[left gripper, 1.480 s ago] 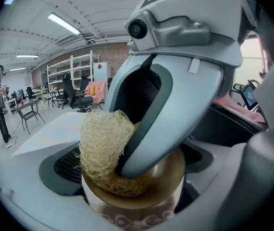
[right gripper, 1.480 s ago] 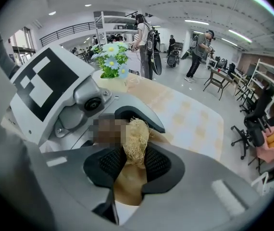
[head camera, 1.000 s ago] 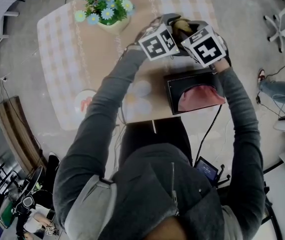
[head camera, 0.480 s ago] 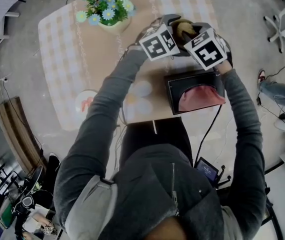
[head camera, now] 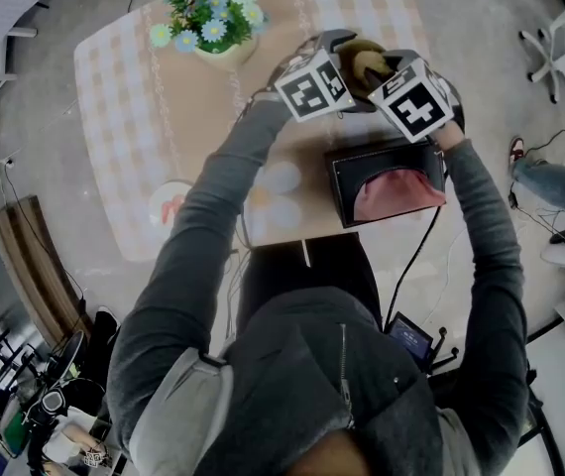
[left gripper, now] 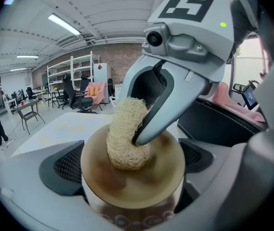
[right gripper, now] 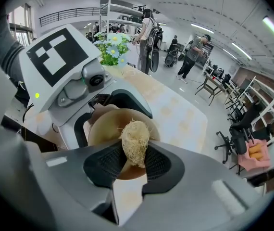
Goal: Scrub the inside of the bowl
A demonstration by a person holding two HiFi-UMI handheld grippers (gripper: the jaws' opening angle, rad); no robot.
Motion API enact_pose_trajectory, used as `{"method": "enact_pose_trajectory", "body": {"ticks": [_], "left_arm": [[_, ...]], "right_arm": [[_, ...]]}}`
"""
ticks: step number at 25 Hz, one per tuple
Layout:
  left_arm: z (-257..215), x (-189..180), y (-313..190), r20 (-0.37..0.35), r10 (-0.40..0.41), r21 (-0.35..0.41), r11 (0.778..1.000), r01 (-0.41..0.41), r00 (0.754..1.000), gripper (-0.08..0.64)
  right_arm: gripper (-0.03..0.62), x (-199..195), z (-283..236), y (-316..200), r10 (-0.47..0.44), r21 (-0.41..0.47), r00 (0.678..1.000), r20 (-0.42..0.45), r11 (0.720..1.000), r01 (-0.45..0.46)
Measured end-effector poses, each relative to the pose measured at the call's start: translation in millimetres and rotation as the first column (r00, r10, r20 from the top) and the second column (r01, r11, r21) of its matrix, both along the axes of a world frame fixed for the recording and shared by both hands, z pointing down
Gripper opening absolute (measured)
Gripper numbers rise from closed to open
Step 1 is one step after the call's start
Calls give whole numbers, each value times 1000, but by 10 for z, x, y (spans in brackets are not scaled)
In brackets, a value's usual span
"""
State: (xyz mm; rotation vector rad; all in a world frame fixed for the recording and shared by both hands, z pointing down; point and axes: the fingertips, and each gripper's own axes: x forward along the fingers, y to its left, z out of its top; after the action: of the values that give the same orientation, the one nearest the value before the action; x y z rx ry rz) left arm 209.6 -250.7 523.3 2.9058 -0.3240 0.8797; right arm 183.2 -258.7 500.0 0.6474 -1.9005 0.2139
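Fingers [right gripper: 103,165] on our right gripper [right gripper: 133,166] are clamped on the loofah [right gripper: 135,148], and our left gripper [left gripper: 130,162] squeezes the bowl [left gripper: 132,182] over the table [head camera: 124,117]. The right one's nudged sideways since a second ago, so the loofah's rubbing inside and scrubbing looks underway.

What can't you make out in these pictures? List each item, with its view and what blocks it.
Left gripper view: the floor of the bowl beneath the loofah; the bowl's outer pattern, cut off at the bottom edge.
Right gripper view: the bowl's near half, behind the right gripper.
Head view: most of the bowl, behind the marker cubes.
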Motion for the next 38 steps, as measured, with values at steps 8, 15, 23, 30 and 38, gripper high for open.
{"method": "enact_pose_trajectory", "body": {"ticks": [8, 15, 23, 30, 38], "left_arm": [[-27, -11, 4, 5, 1, -1, 1000, -1, 1000, 600], [2, -26, 0, 8, -2, -1, 1000, 2, 1000, 600], [16, -28, -2, 12, -2, -3, 1000, 2, 1000, 600], [13, -32, -2, 17, -4, -8, 1000, 5, 1000, 600], [-19, -26, -7, 15, -6, -8, 1000, 6, 1000, 600]], "right_arm": [[98, 40, 14, 79, -9, -42, 1000, -14, 999, 8], [97, 60, 42, 153, -21, -78, 999, -41, 997, 18], [97, 41, 44, 216, -25, -160, 999, -37, 987, 19], [98, -13, 51, 293, -43, -195, 999, -14, 980, 39], [98, -67, 50, 314, -67, -206, 998, 21, 976, 70]]}}
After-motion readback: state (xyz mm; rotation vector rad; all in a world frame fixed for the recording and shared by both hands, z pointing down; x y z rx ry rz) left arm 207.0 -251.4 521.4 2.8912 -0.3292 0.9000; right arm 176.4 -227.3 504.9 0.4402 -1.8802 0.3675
